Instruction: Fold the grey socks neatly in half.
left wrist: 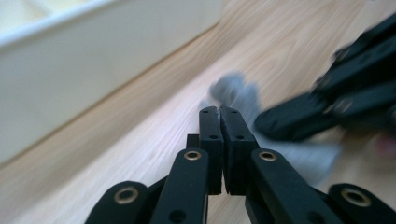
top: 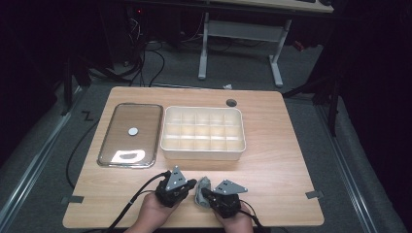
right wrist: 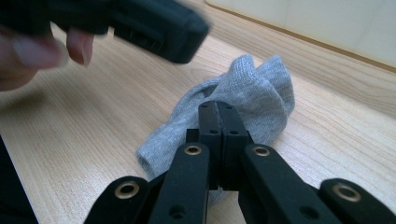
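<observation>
Between the two hand-held grippers, near the tabletop's (top: 272,160) front edge, lies a small grey sock (right wrist: 252,100), bunched up. The right hand-held gripper (right wrist: 218,108) has its jaws pressed together, and the sock runs under and just beyond their tips; it looks pinched there, though the cloth between the pads is hidden. The left hand-held gripper (left wrist: 219,112) is likewise narrowed to nothing, jaws meeting with no cloth seen between them, and the sock sits just past its tips, blurred. Farther out from both stands the white compartment box (top: 203,133), and beside it the glass lid (top: 130,135). To fold or straighten the sock well, I would keep the right grip steady as an anchor, open the left jaws before approaching, and take the free end cleanly, not a loose fold
</observation>
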Available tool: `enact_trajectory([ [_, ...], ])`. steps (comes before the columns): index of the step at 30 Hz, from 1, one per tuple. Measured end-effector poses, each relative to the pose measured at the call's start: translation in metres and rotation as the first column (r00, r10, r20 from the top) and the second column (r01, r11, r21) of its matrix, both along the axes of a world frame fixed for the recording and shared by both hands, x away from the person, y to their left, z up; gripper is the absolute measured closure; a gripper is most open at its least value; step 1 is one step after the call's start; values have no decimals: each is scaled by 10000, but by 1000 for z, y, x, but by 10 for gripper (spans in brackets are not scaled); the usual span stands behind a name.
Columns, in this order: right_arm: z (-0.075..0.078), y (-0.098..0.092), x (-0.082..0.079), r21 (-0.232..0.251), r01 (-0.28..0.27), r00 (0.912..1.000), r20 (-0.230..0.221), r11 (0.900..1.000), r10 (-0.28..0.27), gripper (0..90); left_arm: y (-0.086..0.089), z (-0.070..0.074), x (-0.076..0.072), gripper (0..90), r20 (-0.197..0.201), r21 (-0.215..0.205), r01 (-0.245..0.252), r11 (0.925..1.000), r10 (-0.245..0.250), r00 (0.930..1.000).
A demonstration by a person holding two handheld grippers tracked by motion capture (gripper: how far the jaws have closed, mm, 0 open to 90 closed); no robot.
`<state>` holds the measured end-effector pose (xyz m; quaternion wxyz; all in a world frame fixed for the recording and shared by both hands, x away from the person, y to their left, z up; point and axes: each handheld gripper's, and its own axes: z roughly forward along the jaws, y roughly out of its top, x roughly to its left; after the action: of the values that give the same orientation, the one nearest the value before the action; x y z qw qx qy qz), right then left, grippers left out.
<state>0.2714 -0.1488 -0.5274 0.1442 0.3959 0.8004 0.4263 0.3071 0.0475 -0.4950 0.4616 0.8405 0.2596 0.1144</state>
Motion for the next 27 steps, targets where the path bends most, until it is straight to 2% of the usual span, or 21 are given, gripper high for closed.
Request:
enact_trajectory([
  [3,-1,1,0,9,-29,10000,56,10000,29,900,-16,6,2,891,-114,-245,377,9990,-380,9992],
  [7,-2,1,0,129,-55,9999,97,9999,53,900,-30,2,9,891,-419,-103,545,9985,-549,9976],
  [9,-2,1,0,118,-47,9999,101,9999,46,900,-31,-3,13,897,-475,109,510,9986,-504,9976],
  [12,-2,0,-2,126,-21,9999,152,9999,19,900,-26,-15,22,899,-855,164,287,9995,-272,9960],
  [13,-2,0,-3,132,-11,9999,149,9999,9,900,-24,-18,23,900,-874,226,261,9994,-241,9959],
  [19,-1,-1,-3,68,-5,9999,140,10000,4,900,-21,-23,21,900,-697,207,171,9996,-156,9974],
  [22,6,-2,-7,99,68,9992,387,9999,-72,900,-19,-24,20,900,-650,217,127,9997,-113,9978],
  [24,15,-2,-14,456,-261,9972,709,9986,229,900,-20,-25,20,900,-592,238,130,9996,-116,9982],
  [25,18,-1,-18,465,-479,9960,779,9978,442,900,-20,-25,19,900,-553,260,120,9996,-106,9984],
  [27,17,3,-22,408,-703,9961,571,9967,679,900,-19,-26,19,900,-477,248,126,9996,-114,9988],
])
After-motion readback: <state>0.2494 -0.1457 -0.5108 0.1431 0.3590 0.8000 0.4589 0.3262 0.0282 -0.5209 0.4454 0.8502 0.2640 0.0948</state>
